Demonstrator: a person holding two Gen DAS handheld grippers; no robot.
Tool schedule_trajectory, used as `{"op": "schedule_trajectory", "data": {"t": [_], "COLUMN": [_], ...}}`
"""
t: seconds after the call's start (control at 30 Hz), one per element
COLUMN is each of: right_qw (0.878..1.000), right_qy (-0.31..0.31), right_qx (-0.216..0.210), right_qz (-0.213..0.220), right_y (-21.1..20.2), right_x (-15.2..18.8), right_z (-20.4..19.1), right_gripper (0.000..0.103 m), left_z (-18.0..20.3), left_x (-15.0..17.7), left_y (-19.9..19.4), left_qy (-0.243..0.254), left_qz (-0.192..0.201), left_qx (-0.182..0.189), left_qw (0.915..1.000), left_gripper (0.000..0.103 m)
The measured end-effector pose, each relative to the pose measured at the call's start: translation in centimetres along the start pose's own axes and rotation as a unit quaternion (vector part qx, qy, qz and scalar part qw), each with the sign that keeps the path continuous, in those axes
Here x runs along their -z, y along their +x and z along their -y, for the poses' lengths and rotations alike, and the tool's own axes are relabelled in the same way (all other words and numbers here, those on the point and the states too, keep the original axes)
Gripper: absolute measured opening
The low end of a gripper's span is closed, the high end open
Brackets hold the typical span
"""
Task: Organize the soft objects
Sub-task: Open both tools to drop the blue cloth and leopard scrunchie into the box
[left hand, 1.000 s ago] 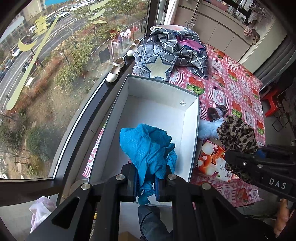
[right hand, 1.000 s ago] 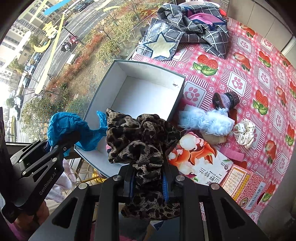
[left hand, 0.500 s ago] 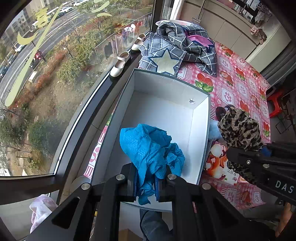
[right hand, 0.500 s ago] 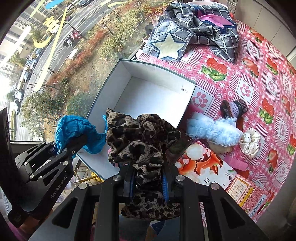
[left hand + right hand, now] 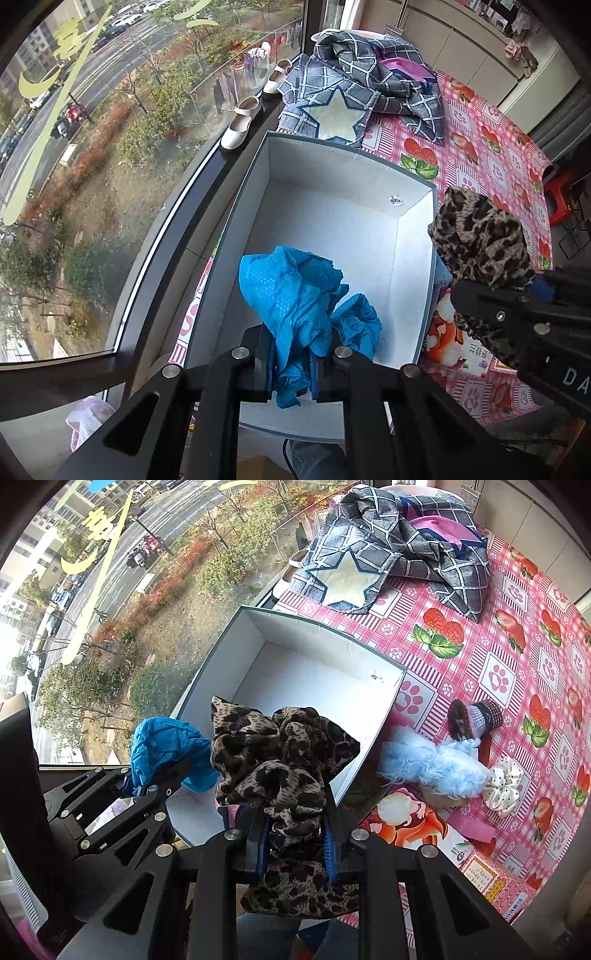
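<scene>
**Both grippers loaded, box still empty**

Table point(image 5: 491, 657) w/ pink strawberry-and-paw cloth carries everything; I'm looking down on it from both wrists. Grey checked star blanket point(image 5: 388, 554) is heaped at the far edge by the window, untouched.

White box point(image 5: 413, 258) sits at the window-side edge of the table, open, nothing resting on its floor as far as I can see.

Leopard cloth point(image 5: 280, 760): pinched in my right gripper point(image 5: 295, 845), fingers narrow and clamped on it, bunch hanging over the box's near right corner, not inside yet.

Blue cloth point(image 5: 295, 295): clamped in my left gripper point(image 5: 291, 369), fingers narrow, hanging over the near end of the box interior. Can't tell if its lower folds touch the floor.

Left on the table to the right of the box: fluffy light-blue item point(image 5: 432, 764), printed packet point(image 5: 413, 827) at the near edge, white dotted scrunchie point(image 5: 504, 786), small dark knit piece point(image 5: 476, 716), pink bit point(image 5: 476, 830).

My read: early stage. Nothing dropped in so far, two items about to go, approx. four or five small soft bits plus maybe the blanket remaining.
</scene>
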State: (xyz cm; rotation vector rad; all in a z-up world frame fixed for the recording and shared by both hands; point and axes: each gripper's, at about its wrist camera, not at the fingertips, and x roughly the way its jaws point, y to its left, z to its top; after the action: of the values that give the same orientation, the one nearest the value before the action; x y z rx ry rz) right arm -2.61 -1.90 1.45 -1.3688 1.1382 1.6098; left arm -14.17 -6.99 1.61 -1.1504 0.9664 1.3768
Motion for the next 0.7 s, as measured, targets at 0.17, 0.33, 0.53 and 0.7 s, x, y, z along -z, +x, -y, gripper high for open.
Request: {"op": "schedule_trajectory", "data": {"t": [0.17,0.33,0.53,0.7], "right_qw": [1.0,1.0,1.0,1.0], "right_qy": [0.002,0.004,0.001,0.001], "right_qx": [-0.002,-0.006,-0.011,-0.015], "right_qz": [-0.002,0.0,0.003,0.005], "right_y": [0.4,0.7,0.6,0.3], "right_x": [-0.6,-1.2,-1.5,-1.5], "right_z": [-0.1,-0.4,-0.9,-1.0], "right_gripper": [0.023,0.023,0.024,0.048], "left_z": [-0.1,-0.1,0.0,-0.3], "left_x": [-0.1,-0.1,0.1,0.1], "left_y": [0.6,1.1,1.2,0.4], "left_qy": [0.001,0.001,0.0,-0.012], "left_qz": [-0.008,-0.013,-0.012,0.006], "left_qx": [-0.002,-0.004,0.006,0.01], "left_qw": [1.0,0.9999,0.9999,0.9999], "left_gripper": [0.014,0.014,0.017,0.072]}}
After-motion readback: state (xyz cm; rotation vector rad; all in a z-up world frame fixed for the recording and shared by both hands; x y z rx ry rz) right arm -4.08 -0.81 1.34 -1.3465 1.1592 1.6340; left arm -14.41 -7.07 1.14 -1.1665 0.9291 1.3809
